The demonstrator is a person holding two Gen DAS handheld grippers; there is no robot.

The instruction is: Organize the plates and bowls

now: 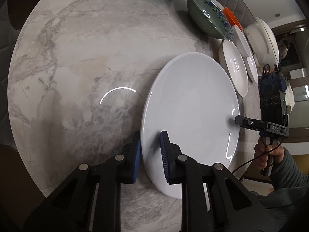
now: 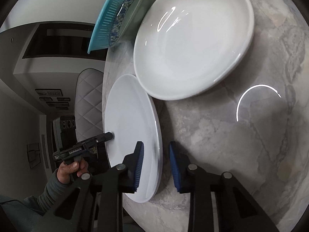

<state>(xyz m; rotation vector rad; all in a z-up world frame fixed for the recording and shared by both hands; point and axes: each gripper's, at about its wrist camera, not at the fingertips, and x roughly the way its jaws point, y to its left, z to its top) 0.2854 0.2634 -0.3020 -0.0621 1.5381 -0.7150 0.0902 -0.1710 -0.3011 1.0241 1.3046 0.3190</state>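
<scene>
A round marble bench point(image 1: 67, 58) holds the dishes. The big pale plate point(image 1: 191, 119) lies flat near its edge. The left gripper point(image 1: 150, 160) and right gripper point(image 2: 156, 166) each straddle its rim, jaws narrow, on opposite sides, likely to lift it evenly.

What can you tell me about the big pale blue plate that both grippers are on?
The pale blue plate is large, round, flat and glossy, apparently glazed ceramic, empty and clean. It lies on the marble table, near the table's edge and beside a white dish. The left gripper straddles one side of its rim and the right gripper straddles the opposite side, one finger above and one below. No pad clearly presses yet.
</scene>
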